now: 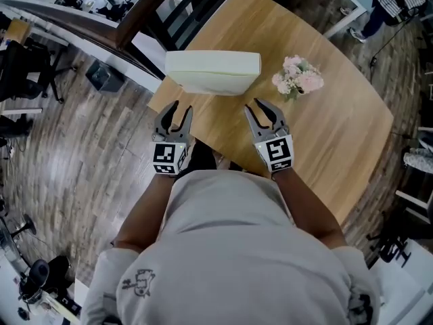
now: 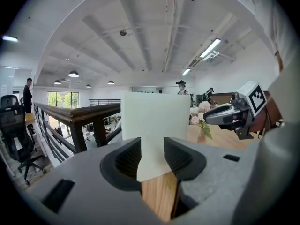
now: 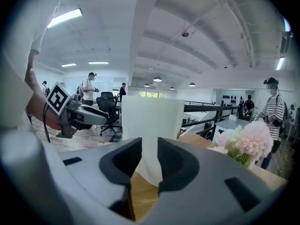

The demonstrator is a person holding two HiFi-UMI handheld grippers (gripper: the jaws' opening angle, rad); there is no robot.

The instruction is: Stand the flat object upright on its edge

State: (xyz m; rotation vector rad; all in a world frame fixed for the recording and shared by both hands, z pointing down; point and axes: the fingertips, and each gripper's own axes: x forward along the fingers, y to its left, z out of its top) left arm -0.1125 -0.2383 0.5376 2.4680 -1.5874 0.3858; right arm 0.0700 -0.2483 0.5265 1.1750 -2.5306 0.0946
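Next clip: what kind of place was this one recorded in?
Most likely an open-plan office, possibly on an upper level. A black office chair stands by a dark railing, strip lights run along a beamed ceiling, and the work is done on a wooden table.

Open-plan office, mezzanine lvl; black swivel office chairs (image 2: 11, 111), dark wooden railing (image 2: 79, 111), long ceiling strip lights (image 2: 211, 47); ppl (image 3: 89, 90) standing about.

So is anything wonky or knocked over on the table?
Nothing stands out. The pale board stands upright on its edge, the flowers are upright beside it, and the left gripper and right gripper hang clear.
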